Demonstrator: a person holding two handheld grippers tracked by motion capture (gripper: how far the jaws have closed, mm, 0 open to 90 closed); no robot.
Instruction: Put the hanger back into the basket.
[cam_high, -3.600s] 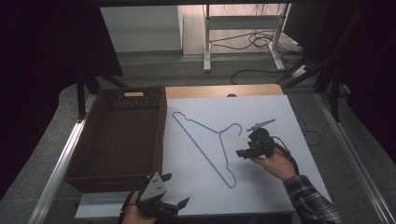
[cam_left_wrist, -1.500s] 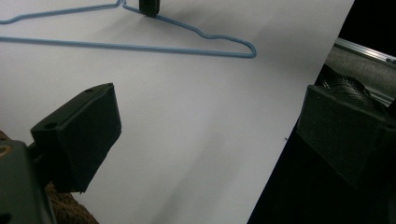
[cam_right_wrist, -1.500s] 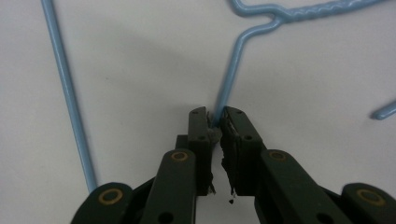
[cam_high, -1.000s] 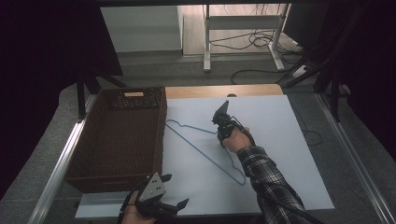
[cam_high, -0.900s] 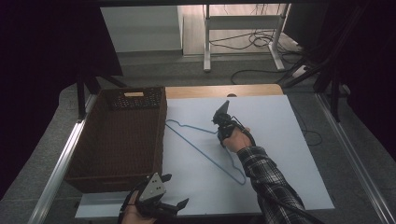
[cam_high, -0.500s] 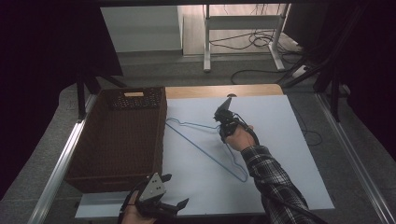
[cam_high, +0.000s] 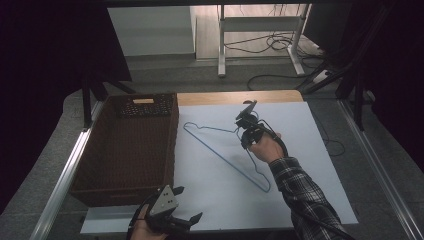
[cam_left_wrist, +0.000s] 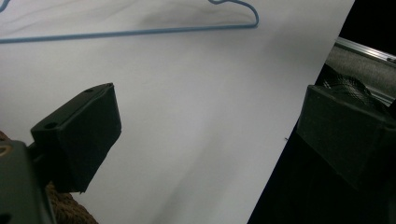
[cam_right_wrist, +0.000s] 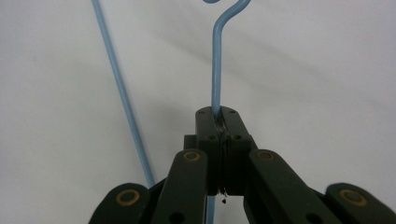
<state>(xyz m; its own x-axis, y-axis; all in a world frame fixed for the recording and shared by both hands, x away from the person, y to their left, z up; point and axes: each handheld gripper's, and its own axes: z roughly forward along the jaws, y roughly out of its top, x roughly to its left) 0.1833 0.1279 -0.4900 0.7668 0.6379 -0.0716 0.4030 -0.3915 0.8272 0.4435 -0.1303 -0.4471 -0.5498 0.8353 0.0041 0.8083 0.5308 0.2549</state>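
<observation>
A: We start with the one container, the brown wicker basket (cam_high: 127, 150) on the left part of the table. It is rectangular with woven walls, and from the high view we see nothing lying inside it, only its dark woven floor.

B: We agree. Just beside its right wall lies the white sheet (cam_high: 300, 165), smooth and matte, covering most of the table; a strip of the wooden tabletop (cam_high: 240, 97) shows beyond its far edge.

A: On that sheet we see the blue wire hanger (cam_high: 220, 150), thin and round in section, bent into a triangle. Its long bar runs diagonally toward the near right.

B: The right gripper (cam_high: 246, 120) holds it. In the right gripper view we see the two black jaws pressed together on the straight neck of the hanger (cam_right_wrist: 215, 70), with the curved hook rising just beyond them.

A: The hand behind it wears a plaid sleeve (cam_high: 305, 200).

B: The left gripper (cam_high: 181, 207) sits at the near edge of the table, near the basket's near right corner. Its blocky black jaws stand wide apart over the sheet with nothing between them, and a grey three-cornered plate tops it.
</observation>
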